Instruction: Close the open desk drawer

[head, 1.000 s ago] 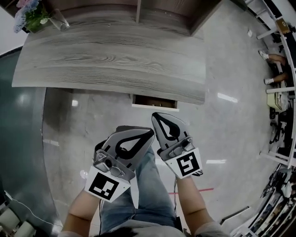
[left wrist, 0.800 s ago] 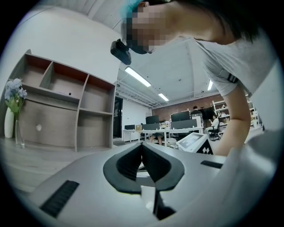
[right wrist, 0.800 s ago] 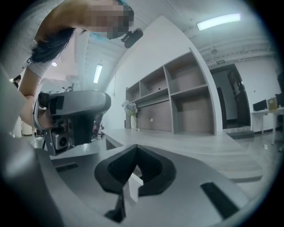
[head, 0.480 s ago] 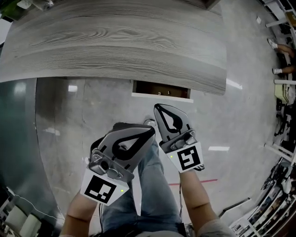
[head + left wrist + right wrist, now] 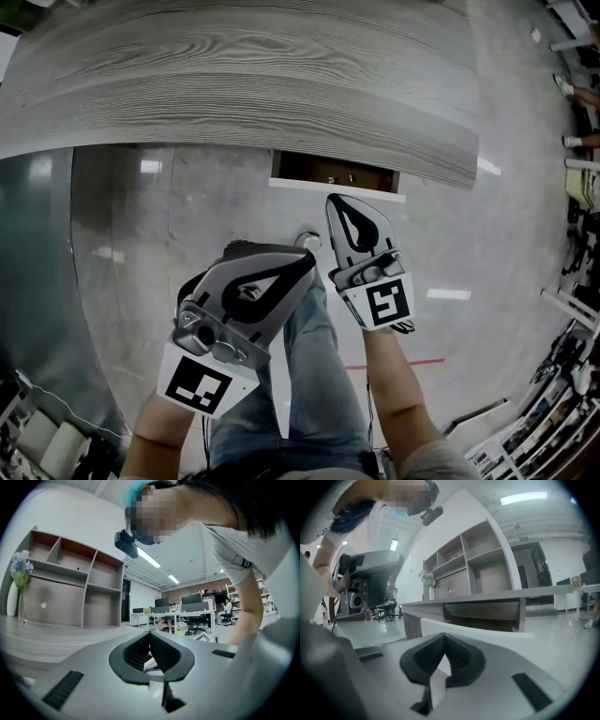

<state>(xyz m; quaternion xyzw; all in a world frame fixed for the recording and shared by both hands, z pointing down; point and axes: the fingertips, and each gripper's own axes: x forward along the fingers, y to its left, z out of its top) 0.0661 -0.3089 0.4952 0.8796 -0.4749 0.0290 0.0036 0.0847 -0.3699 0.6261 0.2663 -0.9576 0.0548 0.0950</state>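
The open drawer (image 5: 333, 172) sticks out from under the front edge of the grey wood desk (image 5: 234, 84), its white front (image 5: 337, 190) facing me. My right gripper (image 5: 336, 200) is shut and empty, its tip just short of that white front. In the right gripper view the drawer front (image 5: 487, 631) runs right behind the right gripper (image 5: 444, 636), with the dark drawer cavity (image 5: 483, 613) beyond. My left gripper (image 5: 307, 260) is shut and empty, lower and further left, above my leg. In its own view the left gripper (image 5: 150, 633) points over the desk top (image 5: 42, 641).
A wooden shelf unit (image 5: 70, 583) and a vase of flowers (image 5: 18, 585) stand on the desk. My legs in jeans (image 5: 309, 384) and a shoe (image 5: 307, 241) are on the glossy floor, which has a red tape line (image 5: 398, 363). Office desks and chairs (image 5: 187, 613) lie further off.
The desk edge and drawer have come nearer and more of the drawer's inside shows. My right gripper has moved up to the drawer's white front. Both grippers stay shut.
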